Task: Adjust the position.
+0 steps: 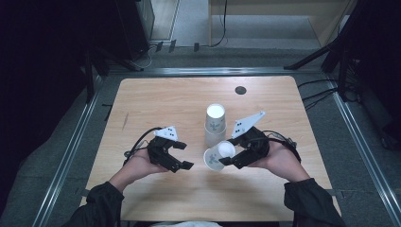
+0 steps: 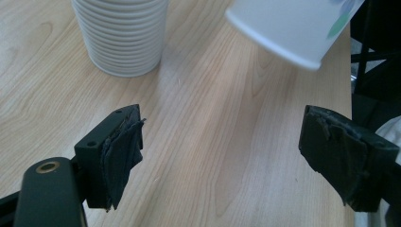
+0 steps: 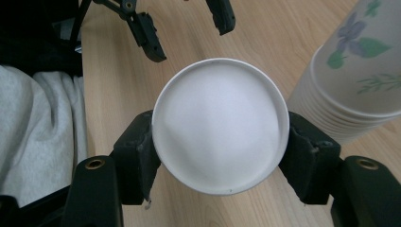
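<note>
A stack of white paper cups (image 1: 215, 124) with a flower print stands upside down at the middle of the wooden table (image 1: 156, 101). My right gripper (image 1: 226, 153) is shut on a single paper cup (image 1: 216, 158), held on its side just in front of the stack. In the right gripper view the cup's round white end (image 3: 220, 125) sits between the jaws, with the stack (image 3: 354, 80) close at the right. My left gripper (image 1: 184, 155) is open and holds nothing, a short way left of the held cup. In the left gripper view the stack (image 2: 122, 38) and the held cup (image 2: 293, 28) lie ahead of that gripper (image 2: 224, 127).
A small black round cap (image 1: 240, 90) sits in the table near its far edge. A white cloth (image 3: 38, 127) lies at the person's side of the table. Metal rails (image 1: 71, 151) run along the floor on both sides. The left gripper (image 3: 191, 42) faces the held cup.
</note>
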The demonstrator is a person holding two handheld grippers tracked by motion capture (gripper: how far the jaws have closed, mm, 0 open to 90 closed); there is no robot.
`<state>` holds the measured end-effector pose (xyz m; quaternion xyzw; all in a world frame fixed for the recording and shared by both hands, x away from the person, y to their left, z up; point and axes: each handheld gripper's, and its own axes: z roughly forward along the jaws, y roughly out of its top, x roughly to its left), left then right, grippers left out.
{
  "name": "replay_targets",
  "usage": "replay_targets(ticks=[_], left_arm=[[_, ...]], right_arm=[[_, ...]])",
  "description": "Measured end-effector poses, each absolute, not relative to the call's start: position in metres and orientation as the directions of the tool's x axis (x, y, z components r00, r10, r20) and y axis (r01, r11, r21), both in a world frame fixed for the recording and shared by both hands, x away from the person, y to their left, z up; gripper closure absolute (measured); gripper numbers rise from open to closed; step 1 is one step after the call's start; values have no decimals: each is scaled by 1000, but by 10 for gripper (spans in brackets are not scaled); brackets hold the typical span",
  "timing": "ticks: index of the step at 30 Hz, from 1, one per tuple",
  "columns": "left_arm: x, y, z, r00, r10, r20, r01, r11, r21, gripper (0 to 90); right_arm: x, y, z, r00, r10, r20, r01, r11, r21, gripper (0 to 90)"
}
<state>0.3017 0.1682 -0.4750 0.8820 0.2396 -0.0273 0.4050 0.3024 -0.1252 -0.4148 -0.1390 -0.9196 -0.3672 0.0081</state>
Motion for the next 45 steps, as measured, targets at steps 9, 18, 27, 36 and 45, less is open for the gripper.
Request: replay_targets(ticks=[9, 18, 27, 36, 45], left_arm=[[297, 173, -473, 895, 370, -250, 427, -541, 724, 142], [286, 180, -474, 898, 382, -219, 407, -528, 746, 132], [282, 182, -472, 900, 366, -238, 406, -501, 765, 126], [279, 172, -472, 916, 325, -234, 377, -506, 775, 122], [275, 170, -471, 932, 292, -215, 341, -509, 790, 134]], right_arm=[[301, -130, -450, -955, 253, 153, 281, 616, 736, 356], [309, -115, -454, -964, 189, 187, 262, 565, 782, 353], [315, -97, -462, -963, 149, 223, 268, 544, 795, 354], [311, -87, -455, -959, 86, 270, 277, 485, 829, 357], [310, -80, -455, -945, 48, 325, 310, 459, 833, 359]])
